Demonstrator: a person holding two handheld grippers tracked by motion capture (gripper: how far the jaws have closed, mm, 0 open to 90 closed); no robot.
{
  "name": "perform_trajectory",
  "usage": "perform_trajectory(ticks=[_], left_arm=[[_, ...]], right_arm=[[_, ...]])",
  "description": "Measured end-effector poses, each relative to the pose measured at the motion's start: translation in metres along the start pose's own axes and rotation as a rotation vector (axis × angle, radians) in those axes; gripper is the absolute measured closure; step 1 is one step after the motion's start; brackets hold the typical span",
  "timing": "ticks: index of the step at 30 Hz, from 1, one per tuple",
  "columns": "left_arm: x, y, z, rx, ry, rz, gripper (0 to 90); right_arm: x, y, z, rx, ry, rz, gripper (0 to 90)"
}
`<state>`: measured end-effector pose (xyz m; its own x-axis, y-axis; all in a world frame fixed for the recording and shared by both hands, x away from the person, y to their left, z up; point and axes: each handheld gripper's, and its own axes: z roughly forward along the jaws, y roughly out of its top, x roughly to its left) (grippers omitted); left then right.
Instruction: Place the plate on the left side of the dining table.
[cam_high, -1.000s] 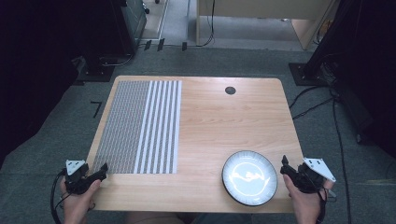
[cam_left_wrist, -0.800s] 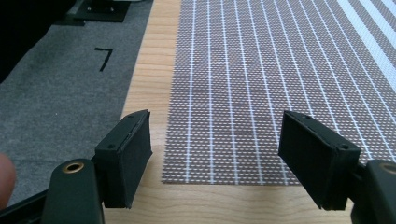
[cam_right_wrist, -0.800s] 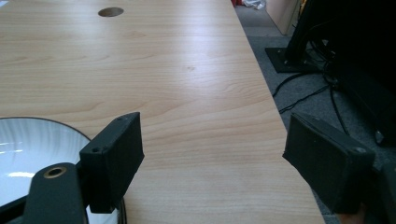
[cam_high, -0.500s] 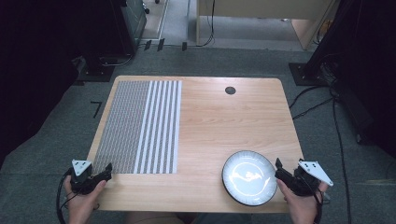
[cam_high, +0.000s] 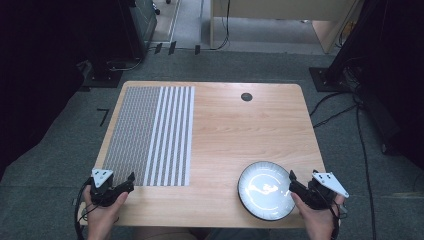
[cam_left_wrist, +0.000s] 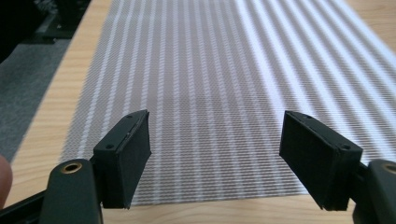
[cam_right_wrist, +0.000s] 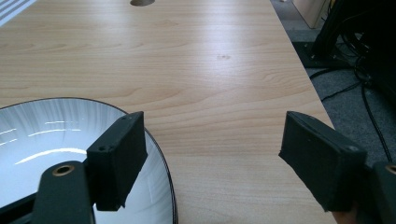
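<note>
Both hands are holding their grippers low, one at each near corner.

The left gripper (cam_high: 131, 178) is pointing forward and slightly inward with its fingers (cam_left_wrist: 126, 156) standing wide apart, gripping nothing. The right gripper (cam_high: 291, 179) is angling inward; its fingers (cam_right_wrist: 119, 158) have just been closing a little, nothing clamped.

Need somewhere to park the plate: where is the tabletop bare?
Bare wood runs from the striped placemat to the table's right edge, between the cable hole and the plate. Tight spots: the near corners, by the left gripper and right gripper.
</note>
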<state>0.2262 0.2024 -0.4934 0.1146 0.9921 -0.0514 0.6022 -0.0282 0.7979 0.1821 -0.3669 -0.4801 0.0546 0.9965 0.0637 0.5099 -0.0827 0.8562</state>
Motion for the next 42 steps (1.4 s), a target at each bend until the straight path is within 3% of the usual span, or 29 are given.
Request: perform_trajectory(ticks=[7,13,20,31,42], left_arm=[[-0.035,0.009,0.0,-0.006,-0.061,0.049,24.5],[-0.057,0.013,0.002,-0.006,-0.101,0.083,24.1],[-0.081,0.02,0.004,-0.012,-0.147,0.099,24.1],[-0.124,0.028,0.007,-0.02,-0.23,0.127,24.1],[-0.156,0.029,0.011,-0.014,-0.28,0.148,24.2]], right_arm=[[0.001,0.0,0.0,-0.004,0.011,0.011,24.7],[0.001,-0.001,0.0,-0.001,0.01,0.01,27.2],[0.003,-0.003,0.001,-0.009,0.01,-0.008,33.2],[0.004,-0.003,0.001,0.003,0.024,0.0,32.5],[0.005,-0.004,0.003,0.025,0.045,0.003,33.2]])
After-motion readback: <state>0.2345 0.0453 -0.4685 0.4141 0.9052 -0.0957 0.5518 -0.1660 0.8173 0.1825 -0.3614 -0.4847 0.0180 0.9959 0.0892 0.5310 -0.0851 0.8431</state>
